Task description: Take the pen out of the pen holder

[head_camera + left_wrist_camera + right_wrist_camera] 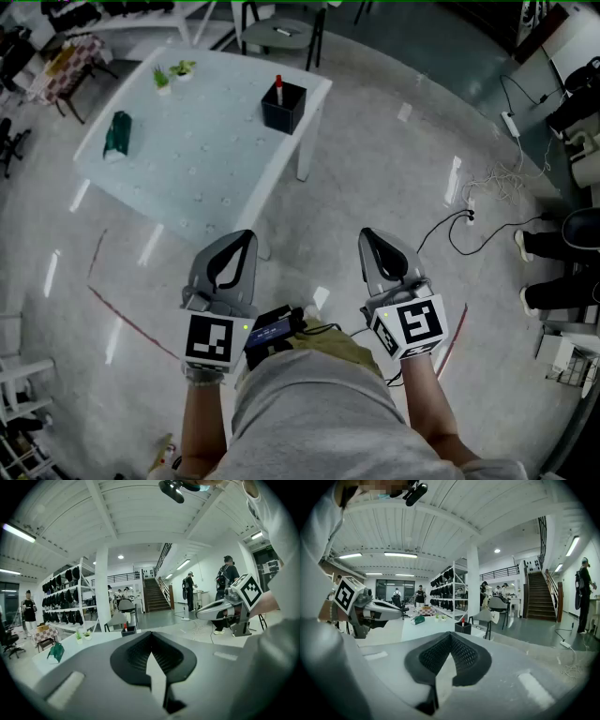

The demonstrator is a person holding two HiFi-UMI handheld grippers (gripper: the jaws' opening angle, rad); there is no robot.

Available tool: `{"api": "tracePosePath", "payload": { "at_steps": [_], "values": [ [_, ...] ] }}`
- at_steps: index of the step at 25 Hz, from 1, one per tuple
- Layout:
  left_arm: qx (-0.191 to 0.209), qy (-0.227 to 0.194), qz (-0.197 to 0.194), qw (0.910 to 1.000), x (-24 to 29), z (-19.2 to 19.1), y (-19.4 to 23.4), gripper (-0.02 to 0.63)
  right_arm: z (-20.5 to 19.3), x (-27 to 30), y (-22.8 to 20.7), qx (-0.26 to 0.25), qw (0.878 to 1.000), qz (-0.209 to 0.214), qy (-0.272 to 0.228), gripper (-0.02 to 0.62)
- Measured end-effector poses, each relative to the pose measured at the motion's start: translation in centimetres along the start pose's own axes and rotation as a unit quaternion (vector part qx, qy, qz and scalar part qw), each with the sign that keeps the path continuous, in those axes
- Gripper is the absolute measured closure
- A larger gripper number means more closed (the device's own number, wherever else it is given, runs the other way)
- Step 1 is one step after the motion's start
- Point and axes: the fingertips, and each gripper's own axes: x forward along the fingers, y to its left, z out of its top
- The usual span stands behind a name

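A black pen holder [284, 106] stands near the right edge of a white table [197, 150], with a red pen [278, 84] upright in it. Both grippers hang over the floor, well short of the table. My left gripper [247, 234] and right gripper [366, 234] point toward the table side by side, each shut with nothing between its jaws. In the left gripper view the holder [128, 631] peeks just above the closed jaws [151, 634]. In the right gripper view the holder [463, 627] and pen [462, 619] sit far ahead of the closed jaws [450, 634].
A green pouch [118, 133] and two small potted plants [172, 75] also sit on the table. A grey chair [281, 36] stands behind it. Cables [469, 220] trail over the floor at right, near a person's legs [553, 272]. Red tape [122, 314] marks the floor.
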Motion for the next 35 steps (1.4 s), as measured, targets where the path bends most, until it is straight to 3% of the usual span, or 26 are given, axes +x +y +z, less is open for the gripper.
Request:
{"api": "tracePosePath", "payload": {
  "at_steps": [14,24,29,35],
  "values": [
    [-0.002,0.001,0.001,1.0,0.07,0.01,-0.16,0.598,0.05,0.0,0.08,-0.003,1.0,0.003,0.0,0.598],
    [-0.023,-0.003,0.013,0.9997,-0.09,-0.13,0.22,0.599,0.74,-0.07,0.0,0.036,0.999,0.001,-0.025,0.598],
    [-0.026,-0.004,0.015,0.9995,-0.2,-0.09,-0.15,0.528,0.61,-0.27,0.14,0.039,0.999,0.009,-0.022,0.517],
    [-0.029,0.005,0.023,0.9993,-0.36,-0.28,-0.6,0.522,0.72,-0.51,-0.29,0.053,0.998,0.014,-0.033,0.48]
  ]
}}
